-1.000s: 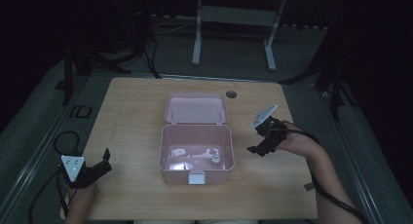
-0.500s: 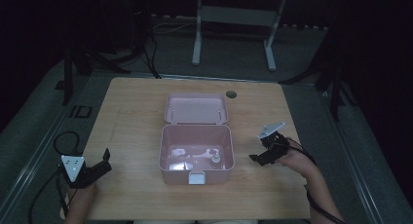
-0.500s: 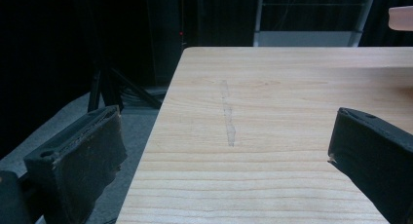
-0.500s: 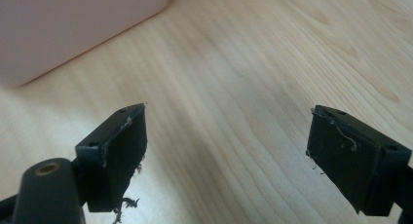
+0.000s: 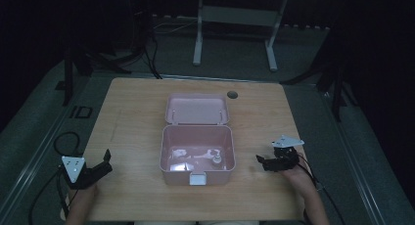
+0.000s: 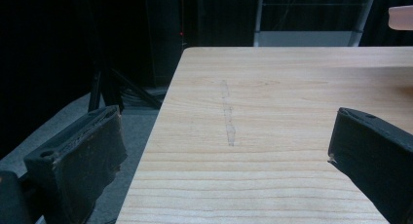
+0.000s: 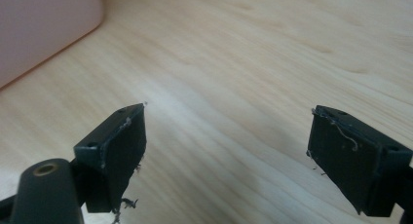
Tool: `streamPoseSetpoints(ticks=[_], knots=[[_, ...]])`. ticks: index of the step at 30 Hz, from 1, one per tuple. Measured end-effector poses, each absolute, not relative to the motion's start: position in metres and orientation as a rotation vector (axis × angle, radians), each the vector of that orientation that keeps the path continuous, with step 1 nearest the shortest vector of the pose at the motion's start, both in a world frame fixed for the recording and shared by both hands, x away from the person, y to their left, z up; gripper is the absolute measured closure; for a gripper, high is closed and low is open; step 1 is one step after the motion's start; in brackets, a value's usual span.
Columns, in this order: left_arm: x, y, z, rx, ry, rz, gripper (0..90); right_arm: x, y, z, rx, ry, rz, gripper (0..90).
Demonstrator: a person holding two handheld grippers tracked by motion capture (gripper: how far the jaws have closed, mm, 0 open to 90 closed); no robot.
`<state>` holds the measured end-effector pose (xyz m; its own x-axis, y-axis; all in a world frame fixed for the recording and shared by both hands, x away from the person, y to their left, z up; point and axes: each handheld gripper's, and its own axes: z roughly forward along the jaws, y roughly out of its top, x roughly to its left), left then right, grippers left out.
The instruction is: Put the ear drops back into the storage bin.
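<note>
The jaws of the right gripper (image 5: 264,162) are spread wide and hold nothing, low over the desk (image 5: 137,117) just right of the pink box (image 5: 197,154). The left gripper (image 5: 100,168) is likewise parted and empty at the desk's near left corner. The box is seen mid-desk, lid (image 5: 196,108) laid back, small pale items inside.

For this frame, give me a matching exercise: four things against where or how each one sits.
Things:
1. pink box
2. lid
3. left gripper
4. right gripper

States:
A. folded back flat on the table, behind the box
B. open, by the table's near left corner
C. at table centre, holding small pale items
D. open, just right of the box, pointing toward it

Pairs: 1-C, 2-A, 3-B, 4-D
</note>
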<state>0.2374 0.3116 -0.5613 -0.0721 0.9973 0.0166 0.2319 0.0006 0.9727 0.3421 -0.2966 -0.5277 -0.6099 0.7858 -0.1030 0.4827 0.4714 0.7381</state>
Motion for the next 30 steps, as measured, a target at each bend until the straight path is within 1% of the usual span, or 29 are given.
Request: streamPoseSetpoints(ticks=[7, 22, 30], knots=[[0.238, 0.312, -0.561, 1.351, 1.434, 1.150, 0.3, 0.331, -0.309, -0.527, 1.139, 2.130, 0.980, 13.8], [0.237, 0.312, -0.561, 1.351, 1.433, 1.150, 0.3, 0.316, -0.328, -0.536, 1.345, 1.777, 0.934, 13.7], [0.238, 0.311, -0.561, 1.354, 1.434, 1.150, 0.3, 0.309, -0.334, -0.540, 1.369, 1.685, 0.908, 13.5]])
